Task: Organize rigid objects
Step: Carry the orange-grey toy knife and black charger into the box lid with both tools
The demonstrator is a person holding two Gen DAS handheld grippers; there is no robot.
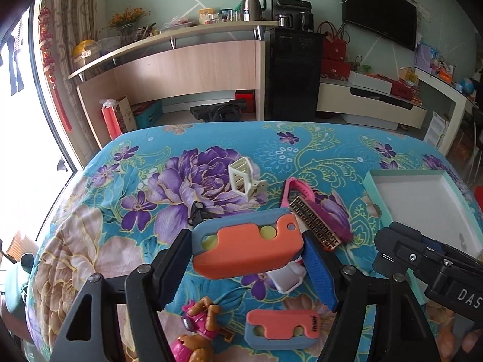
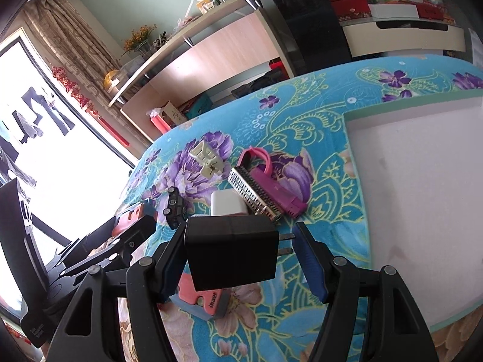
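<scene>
You had L gripper (image 1: 247, 253) clamped on the orange toy (image 1: 246, 246), long axis across the jaws, off the bed. R gripper (image 2: 238, 259) gripped the black plug (image 2: 231, 253). Box (image 2: 422, 187) lay right of both; R nearer.

The left gripper (image 1: 247, 267) tilts downward, its two fingers clamped on the ends of an orange-and-grey toy (image 1: 246, 242) held clear of the bed; the right gripper (image 2: 240, 264) tilts downward too, its fingers pressing a black plug (image 2: 231, 253) from both sides, prongs against the right finger (image 2: 311, 267).
</scene>
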